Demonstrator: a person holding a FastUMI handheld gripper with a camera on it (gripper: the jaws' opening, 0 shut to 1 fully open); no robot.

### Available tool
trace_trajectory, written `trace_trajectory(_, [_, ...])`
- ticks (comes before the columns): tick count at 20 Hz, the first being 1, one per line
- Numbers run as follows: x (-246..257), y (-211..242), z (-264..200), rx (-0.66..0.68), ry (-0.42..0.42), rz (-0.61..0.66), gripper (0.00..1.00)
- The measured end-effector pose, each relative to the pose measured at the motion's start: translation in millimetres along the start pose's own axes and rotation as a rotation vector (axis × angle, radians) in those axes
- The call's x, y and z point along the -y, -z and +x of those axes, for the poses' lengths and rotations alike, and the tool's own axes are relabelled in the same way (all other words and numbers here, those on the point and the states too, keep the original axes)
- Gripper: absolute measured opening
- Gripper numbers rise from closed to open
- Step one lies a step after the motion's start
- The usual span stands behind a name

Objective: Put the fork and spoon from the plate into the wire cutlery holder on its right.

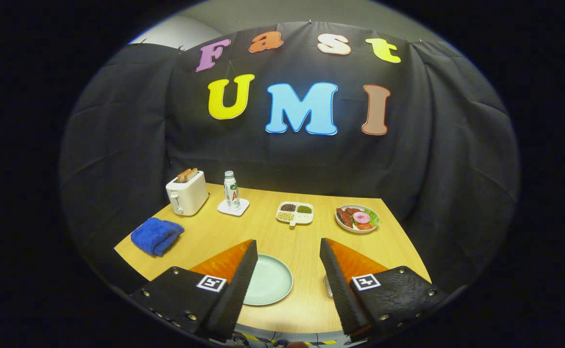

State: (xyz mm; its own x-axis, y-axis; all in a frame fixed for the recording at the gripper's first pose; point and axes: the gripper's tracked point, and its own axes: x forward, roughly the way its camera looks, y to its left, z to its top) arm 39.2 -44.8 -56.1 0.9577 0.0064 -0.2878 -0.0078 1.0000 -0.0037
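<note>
Hovering with fingers spread over an empty-looking plate

Hanging above the near edge of the wooden table, gripper with fingers wide apart, gripping nothing. Lying between the fingers and partly under the left one: a pale green plate, its visible surface bare, no fork or spoon to be made out on it. Peeking out just beside the inner edge of the right finger: a small bit of something clear or wiry, too hidden to tell whether wire cutlery holder or not. Cannot tell where fork and spoon are.

Standing beyond the fingers, toward the far side of the table:
- white toaster at the far left corner, two slices of toast poking up from its slots
- small bottle upright on a white square coaster, just right of the toaster
- white divided tray with dark, green and pale grains in separate compartments, near the middle
- round white dish of food, reddish and green pieces on it, well right of the divided tray

Resting near the left edge of the table, well apart from the plate: a crumpled blue cloth
</note>
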Motion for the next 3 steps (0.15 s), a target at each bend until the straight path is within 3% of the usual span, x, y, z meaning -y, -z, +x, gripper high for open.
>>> trace_trajectory(1, [1.5, -7.4, -1.6, 0.042, 0.013, 0.0, 0.87])
trace_trajectory(3, [4.5, -15.8, -3.5, 0.113, 0.05, -0.001, 0.87])
